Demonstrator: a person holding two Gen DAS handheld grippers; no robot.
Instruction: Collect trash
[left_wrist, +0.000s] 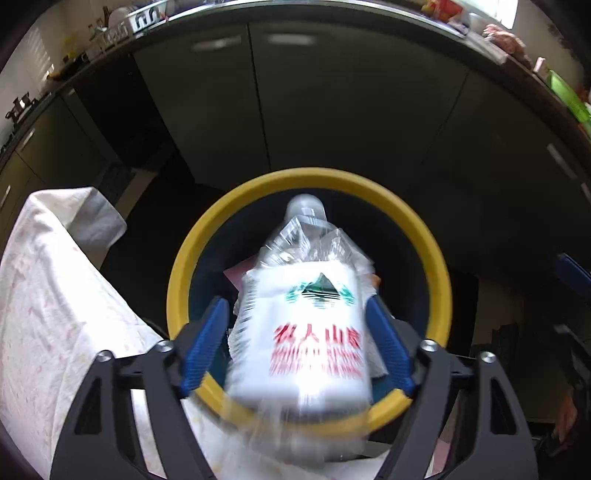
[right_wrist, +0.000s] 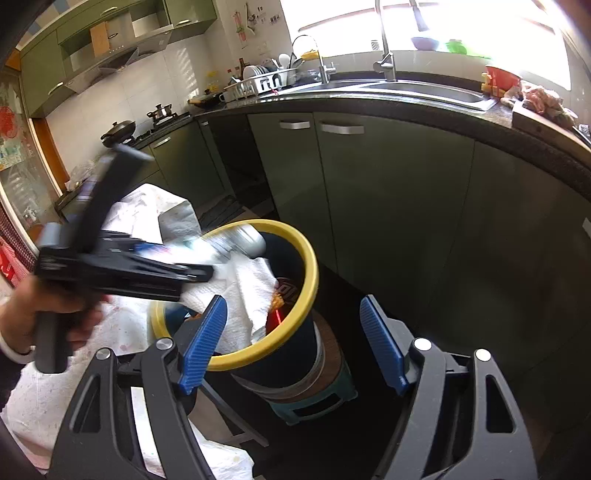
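A crushed clear plastic water bottle (left_wrist: 303, 321) with a white label and red print lies between my left gripper's (left_wrist: 295, 339) blue fingers (left_wrist: 205, 347), cap pointing down into the bin. The fingers stand a little apart from it and it is motion-blurred. The bin (left_wrist: 173, 295) is dark with a yellow rim and holds white paper towel (right_wrist: 243, 291) and other trash. In the right wrist view the bin (right_wrist: 308, 266) stands on a stool, and the left gripper (right_wrist: 199, 275) hangs over its left rim. My right gripper (right_wrist: 293, 339) is open and empty, in front of the bin.
A table with a white patterned cloth (left_wrist: 48, 295) stands left of the bin. Green kitchen cabinets (right_wrist: 388, 206) run behind it under a dark counter with a sink (right_wrist: 417, 90) and dish rack (right_wrist: 258, 81). A small stool (right_wrist: 314, 402) carries the bin.
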